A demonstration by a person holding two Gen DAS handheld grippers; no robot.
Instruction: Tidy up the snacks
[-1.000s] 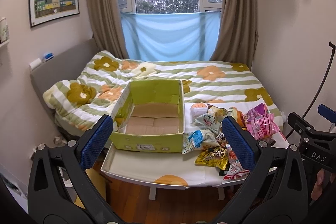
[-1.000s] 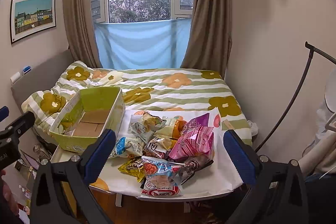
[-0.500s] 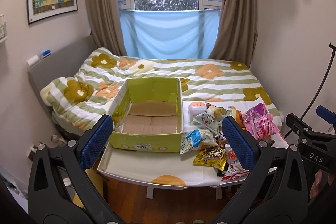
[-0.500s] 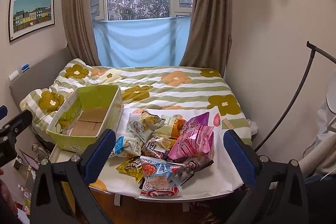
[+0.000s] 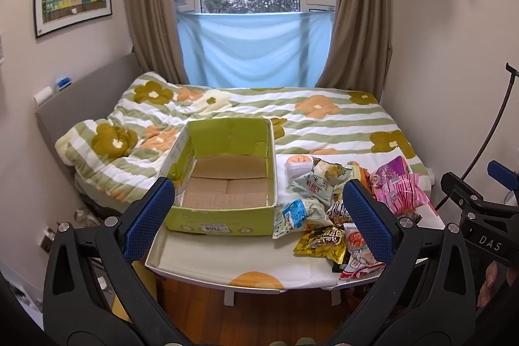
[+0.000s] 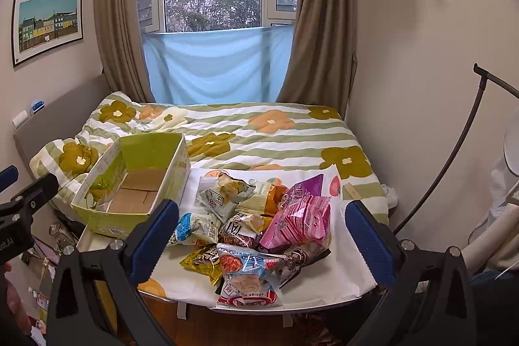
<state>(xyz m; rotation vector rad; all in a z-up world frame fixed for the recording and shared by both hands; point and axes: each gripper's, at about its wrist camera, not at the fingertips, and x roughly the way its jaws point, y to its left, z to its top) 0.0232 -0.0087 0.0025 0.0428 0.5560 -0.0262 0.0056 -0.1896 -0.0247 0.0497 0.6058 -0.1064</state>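
Left wrist view: box (image 5: pixel 227 180) sitting empty on the table (image 5: pixel 227 261), cardboard floor bare. Snacks (image 5: pixel 327 209) lying heaped just beside it, none yet inside. Left gripper (image 5: pixel 259 219) hanging wide open, holding nothing. Right gripper (image 6: pixel 262 242) likewise gaping, empty, facing the pile. Judgement: sorting not begun; every packet is waiting to be boxed.
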